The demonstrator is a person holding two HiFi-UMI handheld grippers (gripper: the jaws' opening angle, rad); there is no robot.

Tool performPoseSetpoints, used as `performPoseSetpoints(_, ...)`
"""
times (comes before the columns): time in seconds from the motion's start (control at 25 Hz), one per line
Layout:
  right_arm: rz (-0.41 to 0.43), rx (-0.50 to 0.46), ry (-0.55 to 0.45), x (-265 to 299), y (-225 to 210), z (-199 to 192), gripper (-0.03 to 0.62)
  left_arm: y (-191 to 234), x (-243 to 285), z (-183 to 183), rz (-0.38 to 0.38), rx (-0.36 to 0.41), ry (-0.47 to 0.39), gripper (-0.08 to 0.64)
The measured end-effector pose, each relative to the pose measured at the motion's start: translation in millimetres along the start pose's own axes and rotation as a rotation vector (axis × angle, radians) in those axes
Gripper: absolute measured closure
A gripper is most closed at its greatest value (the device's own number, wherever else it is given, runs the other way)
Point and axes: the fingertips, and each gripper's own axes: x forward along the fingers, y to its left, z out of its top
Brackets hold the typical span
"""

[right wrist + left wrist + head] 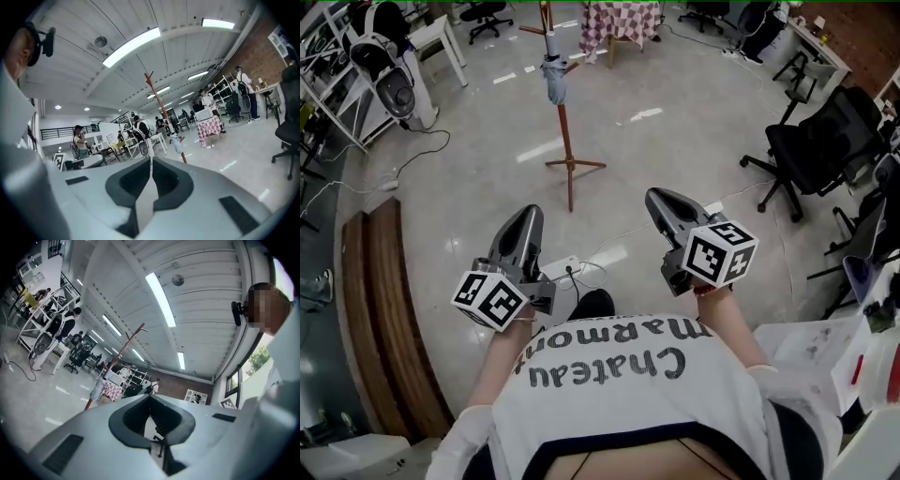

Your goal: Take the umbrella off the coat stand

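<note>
A reddish wooden coat stand rises from the glossy floor some way ahead of me. A grey-blue folded umbrella hangs from its upper pegs. My left gripper and right gripper are held side by side well short of the stand, both pointing towards it. Each is shut with nothing between its jaws. In the left gripper view the stand and umbrella lie far beyond the closed tips. The right gripper view shows the stand and umbrella above its closed tips.
A white power strip with cables lies on the floor just before my feet. Black office chairs stand at the right, a table with a checked cloth behind the stand, a wooden bench at the left, white racks beyond.
</note>
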Motion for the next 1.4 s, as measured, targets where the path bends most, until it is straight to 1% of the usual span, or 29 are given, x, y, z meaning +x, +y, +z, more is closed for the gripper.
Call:
performPoseSetpoints(0.16,0.001,-0.011,0.029,14,-21,-5,0.561,7,23,-7,-0.003,-0.003,0.025,0.538)
performPoseSetpoints(0.32,0.022,-0.058,0.054,39,-40,11,0.561,25,61,-5,0.001,0.007,0.041,0.538)
performPoseSetpoints(0.36,0.028,-0.055,0.054,47,-47,17,0.561,30,74,-4,-0.001,0.005,0.042,0.538)
performPoseSetpoints(0.44,0.059,-0.013,0.057,62,-59,26,0.561,38,99,-2,-0.006,-0.006,0.042,0.538)
performPoseSetpoints(0.52,0.12,0.037,0.047,80,-64,38,0.561,46,122,6,-0.013,0.013,0.021,0.538)
performPoseSetpoints(0.56,0.145,0.044,0.036,91,-67,48,0.561,52,133,14,-0.012,0.03,0.003,0.538)
performPoseSetpoints(0.64,0.16,0.021,0.018,113,-75,71,0.561,68,156,29,0.0,0.043,-0.027,0.538)
performPoseSetpoints(0.72,0.161,-0.025,0.006,131,-83,91,0.561,83,177,38,0.015,0.036,-0.033,0.538)
performPoseSetpoints(0.8,0.177,-0.063,-0.005,146,-90,108,0.561,92,195,49,0.02,0.048,-0.043,0.538)
performPoseSetpoints(0.92,0.223,-0.075,-0.028,164,-97,126,0.561,103,217,66,0.021,0.07,-0.094,0.538)
performPoseSetpoints(1.04,0.246,-0.067,-0.028,180,-106,128,0.561,114,235,76,0.018,0.087,-0.119,0.538)
performPoseSetpoints(1.28,0.217,-0.017,-0.032,204,-132,133,0.561,123,260,77,0.027,0.097,-0.104,0.538)
performPoseSetpoints(1.4,0.225,-0.016,-0.014,214,-135,130,0.561,130,261,74,0.042,0.096,-0.111,0.538)
